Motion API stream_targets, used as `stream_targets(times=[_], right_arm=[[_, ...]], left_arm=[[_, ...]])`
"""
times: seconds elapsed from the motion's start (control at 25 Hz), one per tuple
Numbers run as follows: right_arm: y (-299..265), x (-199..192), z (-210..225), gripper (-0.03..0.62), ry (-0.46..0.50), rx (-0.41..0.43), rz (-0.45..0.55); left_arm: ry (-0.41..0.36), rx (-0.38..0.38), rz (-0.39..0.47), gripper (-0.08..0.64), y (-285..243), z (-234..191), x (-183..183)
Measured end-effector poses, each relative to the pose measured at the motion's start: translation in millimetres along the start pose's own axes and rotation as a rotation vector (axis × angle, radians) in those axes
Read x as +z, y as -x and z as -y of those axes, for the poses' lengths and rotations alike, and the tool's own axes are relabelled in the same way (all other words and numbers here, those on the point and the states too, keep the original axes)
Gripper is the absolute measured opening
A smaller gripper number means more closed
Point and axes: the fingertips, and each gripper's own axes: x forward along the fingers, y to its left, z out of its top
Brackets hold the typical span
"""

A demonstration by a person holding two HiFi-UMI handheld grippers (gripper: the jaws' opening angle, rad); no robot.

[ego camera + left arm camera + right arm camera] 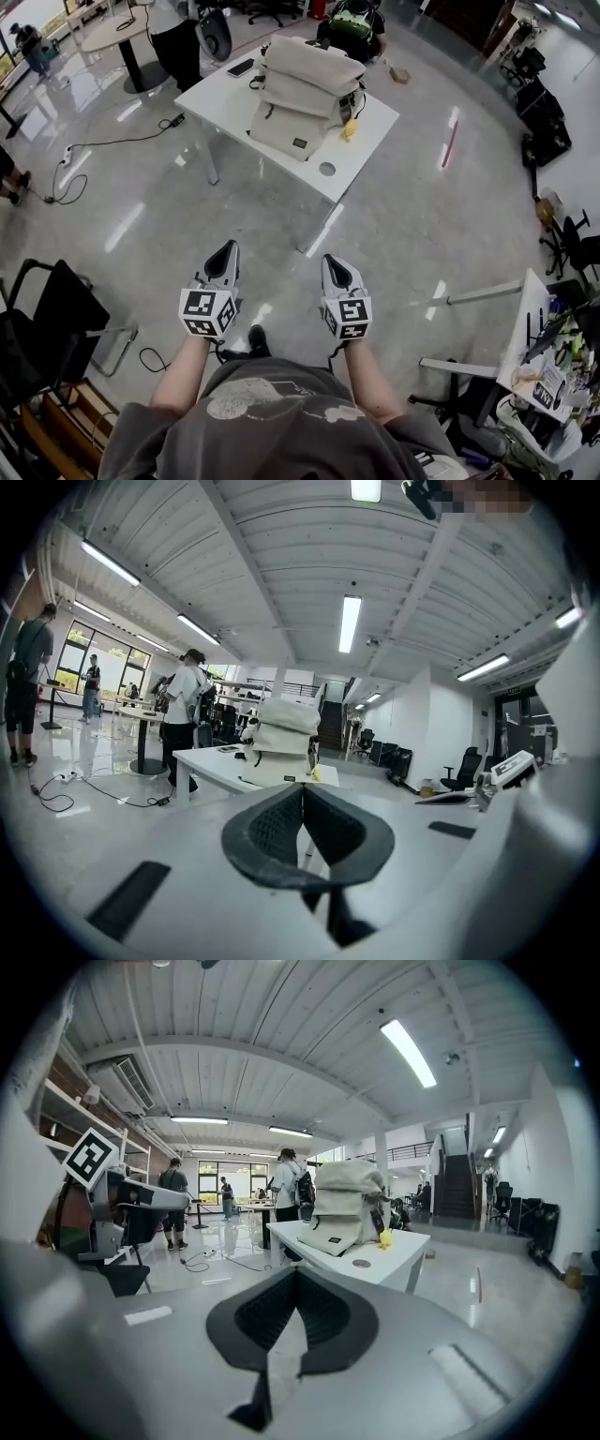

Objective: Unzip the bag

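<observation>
- the left gripper (226,253) was held with its jaws pressed together, nothing being caught between them
- the right gripper (336,266) was likewise held closed and empty
- the beige bag (305,94) was stood upright on the white table (370,141), well apart from both grippers
- a small yellow object (349,129) was seen on the table just beside the bag

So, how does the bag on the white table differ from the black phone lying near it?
The bag is beige, big and bulky; the phone is black, small and flat. The bag fills the middle of the table; the phone lies at an edge, left of the bag in the head view. Both rest on that table.
</observation>
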Motion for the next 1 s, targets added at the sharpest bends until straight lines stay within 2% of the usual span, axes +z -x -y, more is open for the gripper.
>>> stream_targets(times=[0.2, 0.64, 0.84, 1.0], right_arm=[[43, -8, 11, -0.002, -0.010, -0.007, 0.010], [145, -47, 8, -0.002, 0.023, 0.063, -0.023], [176, -51, 3, -0.002, 0.028, 0.081, -0.006], [193, -50, -6, -0.002, 0.041, 0.099, 0.008]], left_arm=[[0.006, 0.002, -0.004, 0.008, 14, 37, -10], [0.001, 0.006, 0.021, 0.008, 74, 131, -27], [-0.014, 0.035, 0.018, 0.008, 111, 155, -37], [0.005, 0.070, 0.019, 0.008, 138, 160, -46]])
